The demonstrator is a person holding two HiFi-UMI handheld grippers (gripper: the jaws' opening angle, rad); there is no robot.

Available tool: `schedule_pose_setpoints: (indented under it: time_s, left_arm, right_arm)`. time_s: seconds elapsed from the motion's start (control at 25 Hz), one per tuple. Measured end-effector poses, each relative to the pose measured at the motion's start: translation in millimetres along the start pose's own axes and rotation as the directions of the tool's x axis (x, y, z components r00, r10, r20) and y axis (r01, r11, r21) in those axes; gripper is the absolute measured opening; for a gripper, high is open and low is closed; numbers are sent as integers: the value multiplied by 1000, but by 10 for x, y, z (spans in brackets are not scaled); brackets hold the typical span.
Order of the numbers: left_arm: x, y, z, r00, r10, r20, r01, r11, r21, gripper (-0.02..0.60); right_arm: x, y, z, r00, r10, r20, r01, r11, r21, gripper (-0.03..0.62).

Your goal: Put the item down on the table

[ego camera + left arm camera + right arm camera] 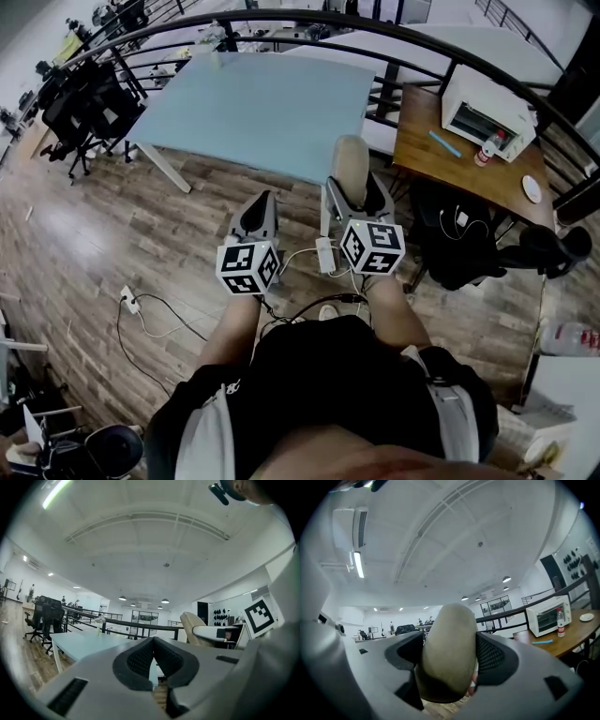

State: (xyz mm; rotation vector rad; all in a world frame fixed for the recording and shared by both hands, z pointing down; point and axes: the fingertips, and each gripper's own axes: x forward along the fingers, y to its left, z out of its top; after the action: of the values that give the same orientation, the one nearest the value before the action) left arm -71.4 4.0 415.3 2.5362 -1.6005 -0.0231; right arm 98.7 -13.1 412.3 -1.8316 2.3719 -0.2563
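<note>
My right gripper point(355, 187) is shut on a beige, rounded oblong item point(349, 161) that sticks up out of the jaws. In the right gripper view the item point(449, 639) fills the gap between the two dark pads of that gripper point(448, 656), and both press on its sides. My left gripper point(260, 204) is held beside it at the same height, shut with nothing between its pads point(140, 660). Both are over the wooden floor, just short of the near edge of the light blue table point(262, 103). The table point(79, 644) lies ahead and to the left in the left gripper view.
A curved black railing point(394, 37) runs behind the table. At the right stands a brown desk point(450, 164) with a white toaster oven point(486, 112), a bottle point(485, 150) and a plate point(532, 188). Black office chairs point(89, 108) stand at the left. Cables and a power strip point(128, 300) lie on the floor.
</note>
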Motion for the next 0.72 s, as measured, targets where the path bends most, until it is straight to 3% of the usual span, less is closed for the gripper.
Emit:
schedule_pose_setpoints:
  time_s: [0.72]
  left_arm:
    - [-131, 192, -175, 998, -60, -15, 60, 998, 1, 14]
  right_arm:
    - [-70, 213, -125, 999, -48, 15, 48, 999, 3, 356]
